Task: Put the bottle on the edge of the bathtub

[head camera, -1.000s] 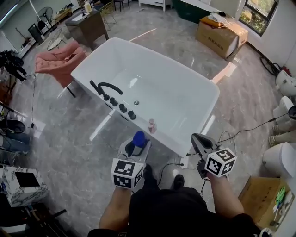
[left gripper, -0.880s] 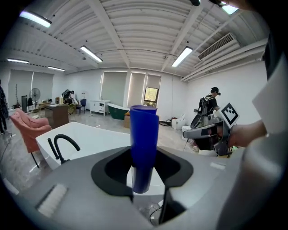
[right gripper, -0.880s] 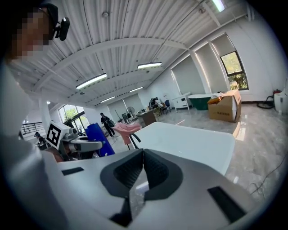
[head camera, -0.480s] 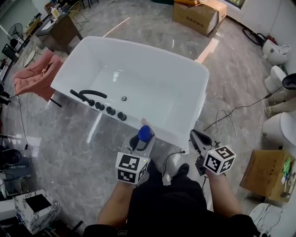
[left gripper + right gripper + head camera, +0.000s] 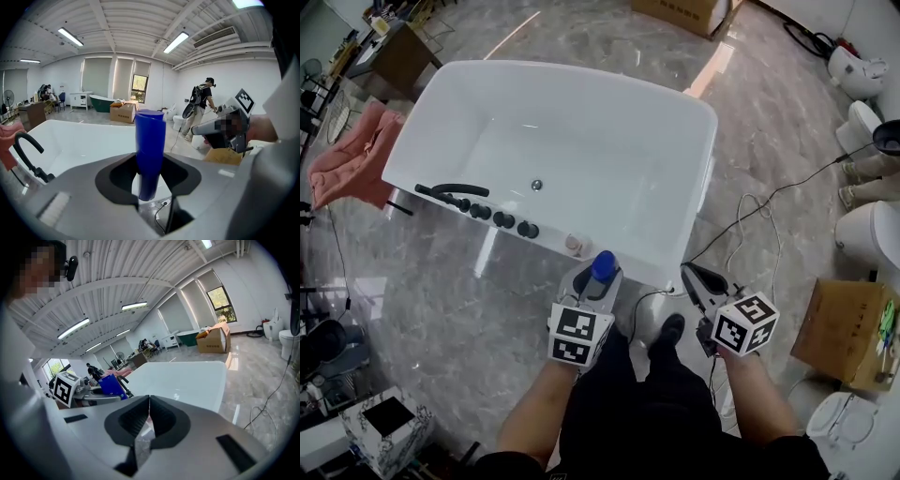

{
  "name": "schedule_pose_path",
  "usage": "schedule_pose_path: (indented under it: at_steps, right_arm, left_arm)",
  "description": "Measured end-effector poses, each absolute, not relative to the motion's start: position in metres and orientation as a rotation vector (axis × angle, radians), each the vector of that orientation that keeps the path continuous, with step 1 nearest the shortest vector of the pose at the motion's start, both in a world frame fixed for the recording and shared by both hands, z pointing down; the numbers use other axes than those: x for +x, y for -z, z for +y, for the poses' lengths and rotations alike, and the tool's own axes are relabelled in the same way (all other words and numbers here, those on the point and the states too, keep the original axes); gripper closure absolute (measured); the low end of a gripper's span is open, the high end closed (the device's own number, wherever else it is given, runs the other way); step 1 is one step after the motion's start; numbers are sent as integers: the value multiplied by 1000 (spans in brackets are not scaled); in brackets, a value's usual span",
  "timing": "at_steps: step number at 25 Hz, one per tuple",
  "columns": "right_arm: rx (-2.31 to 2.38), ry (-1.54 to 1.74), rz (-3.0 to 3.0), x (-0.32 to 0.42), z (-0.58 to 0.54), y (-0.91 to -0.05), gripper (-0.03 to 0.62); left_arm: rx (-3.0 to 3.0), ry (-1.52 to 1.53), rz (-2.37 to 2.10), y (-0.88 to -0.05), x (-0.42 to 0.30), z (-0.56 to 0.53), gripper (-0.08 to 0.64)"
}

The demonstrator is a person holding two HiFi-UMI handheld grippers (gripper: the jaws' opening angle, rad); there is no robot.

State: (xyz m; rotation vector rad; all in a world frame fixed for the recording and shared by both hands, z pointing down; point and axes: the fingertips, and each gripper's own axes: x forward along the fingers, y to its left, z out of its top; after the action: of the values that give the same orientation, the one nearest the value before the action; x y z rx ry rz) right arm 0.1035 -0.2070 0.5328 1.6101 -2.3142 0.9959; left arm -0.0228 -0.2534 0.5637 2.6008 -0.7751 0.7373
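Note:
In the head view my left gripper (image 5: 598,277) is shut on an upright blue bottle (image 5: 603,265), held just in front of the near rim of the white bathtub (image 5: 630,262). The left gripper view shows the blue bottle (image 5: 150,140) standing between the dark pads of my left gripper (image 5: 149,182), with the bathtub (image 5: 70,140) behind it. My right gripper (image 5: 690,275) hovers over the floor to the right, shut with nothing in it. In its own view my right gripper (image 5: 149,405) has its jaws touching, and the bottle (image 5: 111,385) shows at the left.
A small pinkish container (image 5: 574,246) stands on the tub's near rim beside a black faucet (image 5: 448,190) and knobs (image 5: 516,225). A pink cloth (image 5: 345,161) lies left of the tub. Cables (image 5: 752,214), toilets (image 5: 874,234) and a cardboard box (image 5: 848,330) are at the right.
The left gripper has carried the bottle forward to the tub's near rim, from left of the pinkish container to its right. The right gripper has held its place beside it.

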Motion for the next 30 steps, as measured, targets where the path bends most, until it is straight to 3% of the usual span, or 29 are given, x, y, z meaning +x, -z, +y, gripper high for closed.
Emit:
schedule_pose_path:
  at_steps: [30]
  right_arm:
    - [1433,-1140,-2258,80,-205,-641,580]
  left_arm:
    - [2507,-836,-765,-737,1,-258,403]
